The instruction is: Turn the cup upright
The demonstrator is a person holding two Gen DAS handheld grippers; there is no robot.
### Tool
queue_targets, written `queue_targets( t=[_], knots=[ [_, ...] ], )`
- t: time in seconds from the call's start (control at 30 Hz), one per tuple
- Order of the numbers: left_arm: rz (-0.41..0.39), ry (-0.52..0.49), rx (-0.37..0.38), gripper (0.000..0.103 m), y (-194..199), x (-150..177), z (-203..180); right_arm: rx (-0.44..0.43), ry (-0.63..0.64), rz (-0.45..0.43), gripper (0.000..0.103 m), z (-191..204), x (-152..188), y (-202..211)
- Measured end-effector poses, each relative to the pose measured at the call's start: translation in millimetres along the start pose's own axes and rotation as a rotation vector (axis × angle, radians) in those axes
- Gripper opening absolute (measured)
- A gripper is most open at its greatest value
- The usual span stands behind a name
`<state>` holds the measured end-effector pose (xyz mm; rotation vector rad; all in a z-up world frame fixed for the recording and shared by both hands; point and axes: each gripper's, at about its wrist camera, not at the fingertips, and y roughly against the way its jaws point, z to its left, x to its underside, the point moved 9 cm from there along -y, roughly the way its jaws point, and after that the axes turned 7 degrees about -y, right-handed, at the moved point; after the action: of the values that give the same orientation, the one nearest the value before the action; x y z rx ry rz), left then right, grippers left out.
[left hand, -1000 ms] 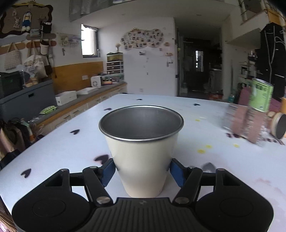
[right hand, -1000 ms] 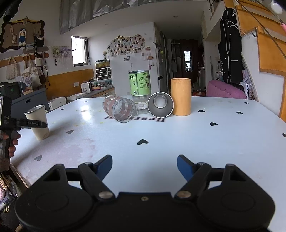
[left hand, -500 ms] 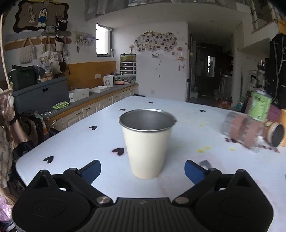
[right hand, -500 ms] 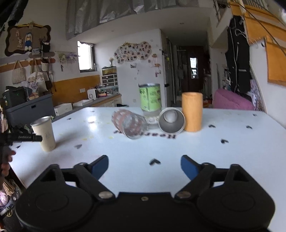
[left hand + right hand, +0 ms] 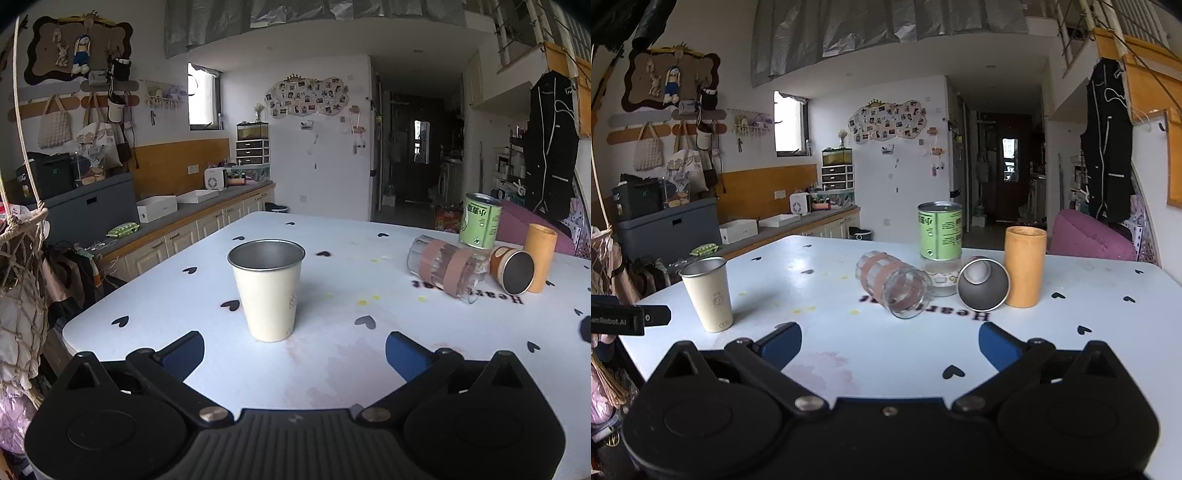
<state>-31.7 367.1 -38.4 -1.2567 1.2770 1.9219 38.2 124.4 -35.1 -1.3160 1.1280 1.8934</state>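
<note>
White heart-dotted table (image 5: 332, 369), cream cup (image 5: 267, 291) upright, left hand-held gripper (image 5: 293, 349) wide and empty, right hand-held gripper (image 5: 890, 345) likewise

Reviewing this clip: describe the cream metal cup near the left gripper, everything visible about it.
The cream cup stands upright on the white table, mouth up, near the table's left corner. It tapers toward the base; the outside is matte cream with a faint small print low on the side, while the inside and rolled rim look like bare grey metal. It appears empty. Nothing touches it but the table: the left gripper is open just short of it, its blue pads clear of the walls.
</note>
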Motion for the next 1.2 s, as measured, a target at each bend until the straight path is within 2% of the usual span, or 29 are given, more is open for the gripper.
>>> queue_targets(
  t=[0.2,0.5,1.2],
  knots=[
    [0.0,0.009,0.022,0.103,12.6,5.0,-5.3,0.003,0.016,0.026,0.103,7.2,3.9,-5.4],
    [-0.008,-0.002,0.016,0.103,21.6,7.5,-5.6,0.005,0.024,0.034,0.103,10.8,5.0,-6.6],
    [0.011,0.004,0.02,0.103,18.1,12.8,-8.1,0.006,0.033,0.039,0.103,12.1,3.7,-6.8]
  ],
)
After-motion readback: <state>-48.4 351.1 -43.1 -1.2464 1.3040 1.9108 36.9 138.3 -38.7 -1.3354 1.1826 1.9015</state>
